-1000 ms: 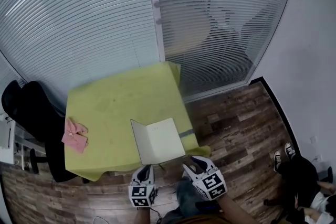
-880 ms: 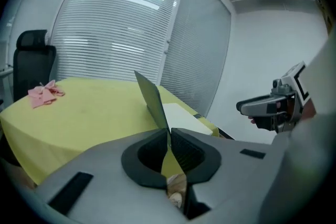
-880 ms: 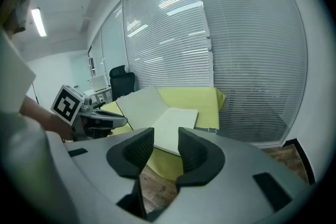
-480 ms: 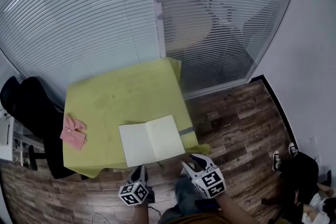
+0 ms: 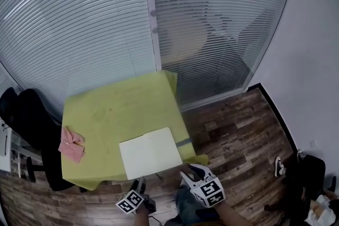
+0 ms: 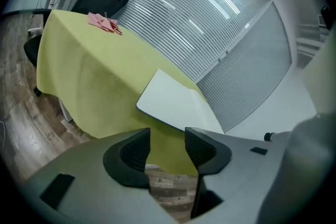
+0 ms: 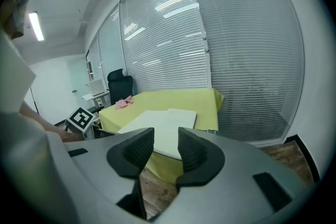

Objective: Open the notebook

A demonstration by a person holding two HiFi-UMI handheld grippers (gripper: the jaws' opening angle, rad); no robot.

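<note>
The white notebook (image 5: 151, 152) lies open and flat near the front edge of the yellow-green table (image 5: 116, 106); both pages face up. It shows too in the left gripper view, notebook (image 6: 176, 102), and in the right gripper view, notebook (image 7: 157, 131). My left gripper (image 5: 140, 184) hangs below the table's front edge, off the notebook; its jaws are opening and hold nothing. Seen from its own camera, the left gripper (image 6: 167, 147) has only floor and cloth between its fingers. My right gripper (image 5: 192, 171) waits open just right of it, right gripper (image 7: 166, 147) empty.
A pink folded cloth (image 5: 70, 144) lies at the table's left edge. A black office chair (image 5: 29, 119) stands left of the table. Glass walls with blinds (image 5: 106, 18) rise behind it. Wood floor (image 5: 243, 135) spreads to the right, where a person's shoes (image 5: 279, 165) show.
The notebook's cover, upright a second ago, has dropped flat to the left. My left gripper has drawn back and down off the table and its jaws have parted. The right gripper kept still.
</note>
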